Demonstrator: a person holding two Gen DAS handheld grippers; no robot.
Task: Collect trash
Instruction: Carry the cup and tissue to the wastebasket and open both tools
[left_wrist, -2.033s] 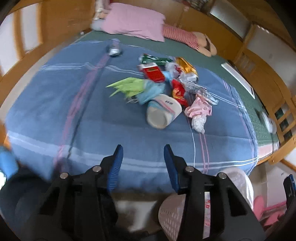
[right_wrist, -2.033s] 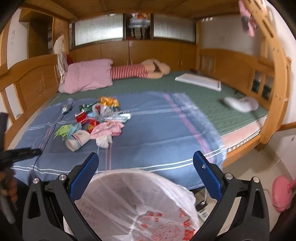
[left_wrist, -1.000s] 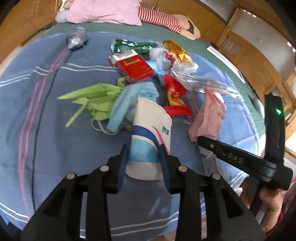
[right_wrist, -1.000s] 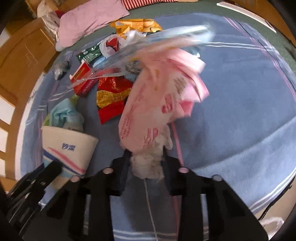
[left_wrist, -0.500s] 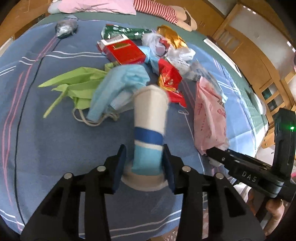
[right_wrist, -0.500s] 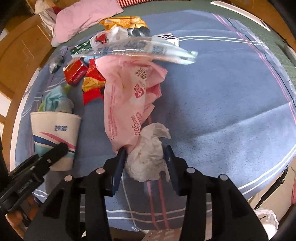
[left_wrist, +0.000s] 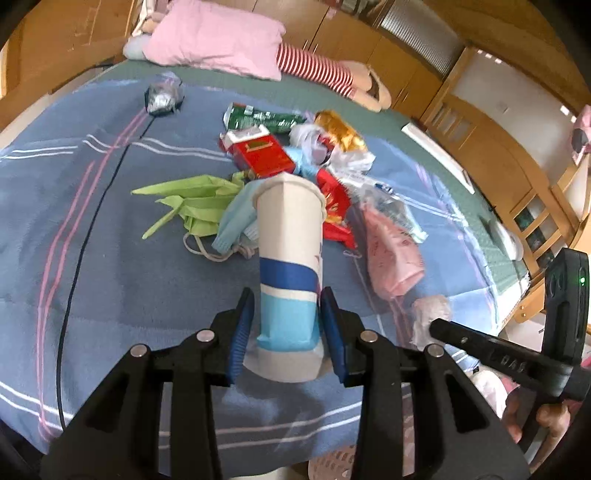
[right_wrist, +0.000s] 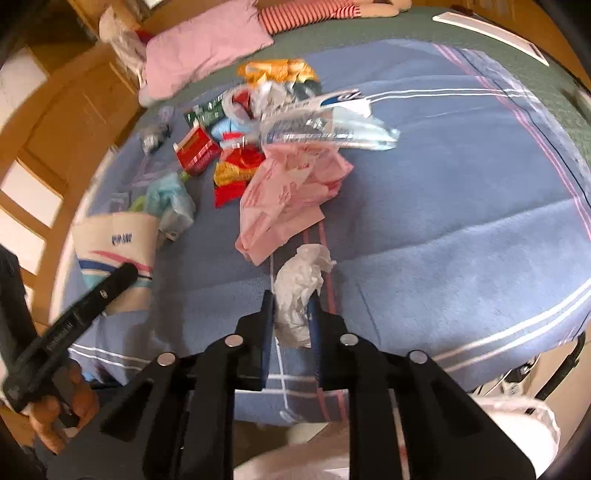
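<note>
We log: left gripper (left_wrist: 287, 325) pinching paper cup (left_wrist: 289, 273), frame centre; right gripper (right_wrist: 291, 325) pinching crumpled tissue (right_wrist: 301, 284), lower centre; blue blanket (right_wrist: 443, 184) behind.

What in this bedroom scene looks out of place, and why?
Litter sits heaped on the bed's blue blanket: a red carton, snack wrappers, a pink plastic bag. The left gripper holds a paper cup, the right gripper a crumpled tissue.

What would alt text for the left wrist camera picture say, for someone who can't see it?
The left gripper holds a white and blue paper cup between its blue fingers, above a blue striped blanket. Behind it lies a pile of trash: a red box, green paper and a pink bag.
</note>
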